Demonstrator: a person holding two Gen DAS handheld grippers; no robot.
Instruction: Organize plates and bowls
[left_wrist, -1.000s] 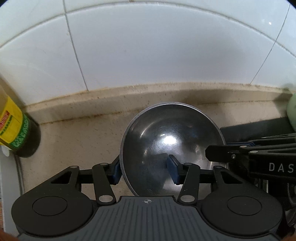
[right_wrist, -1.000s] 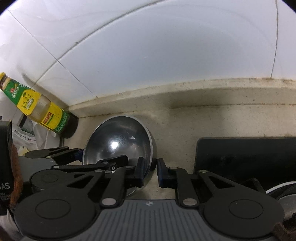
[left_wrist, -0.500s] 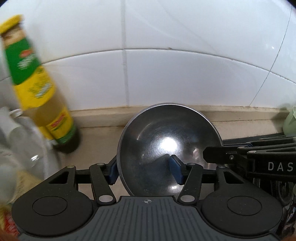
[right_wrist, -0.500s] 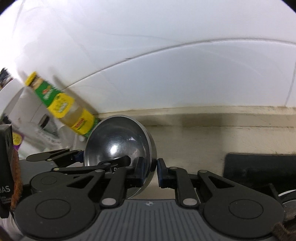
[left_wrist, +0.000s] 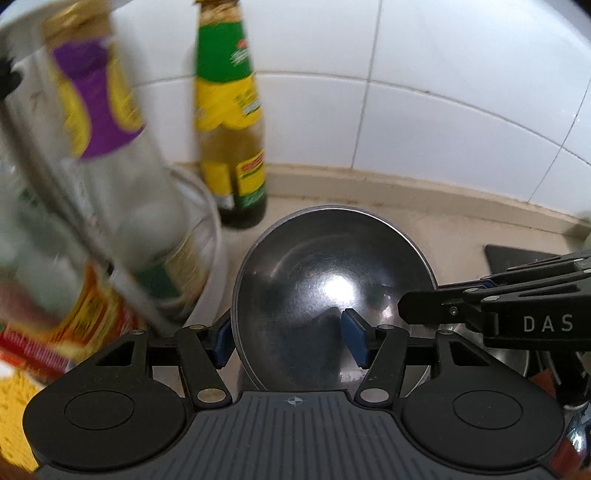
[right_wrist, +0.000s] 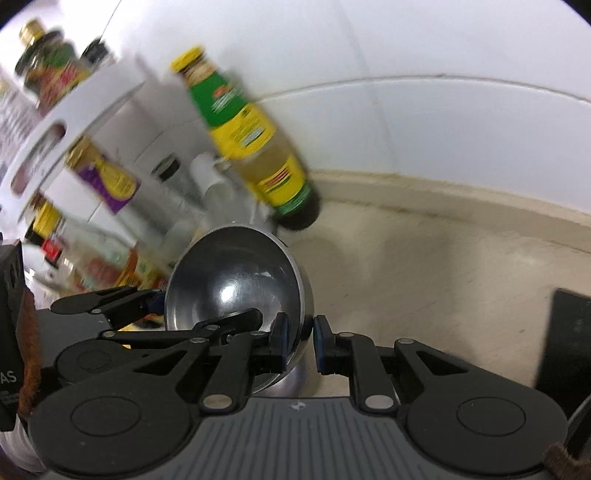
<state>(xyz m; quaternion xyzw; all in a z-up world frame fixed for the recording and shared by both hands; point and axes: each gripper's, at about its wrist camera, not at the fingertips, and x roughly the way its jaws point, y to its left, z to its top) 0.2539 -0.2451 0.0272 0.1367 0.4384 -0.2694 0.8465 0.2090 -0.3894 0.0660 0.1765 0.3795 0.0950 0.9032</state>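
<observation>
**Gripping one steel bowl from both sides**

Pinching the rim of the steel bowl (left_wrist: 332, 288), the left gripper (left_wrist: 290, 341) has one blue-padded finger outside at 9 o'clock and the other inside the basin. The right gripper (right_wrist: 299, 341) is clamped on the bowl's (right_wrist: 236, 280) opposite wall at 3 o'clock. Held tilted above the beige surface (right_wrist: 424, 280), the bowl sits with a green-and-yellow bottle (left_wrist: 231, 122) at 11 o'clock.

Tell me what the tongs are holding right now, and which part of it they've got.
Both tongs hold the steel bowl by its rim: the left tongs on its left side, the right tongs on its right, one finger inside, one outside.
</observation>
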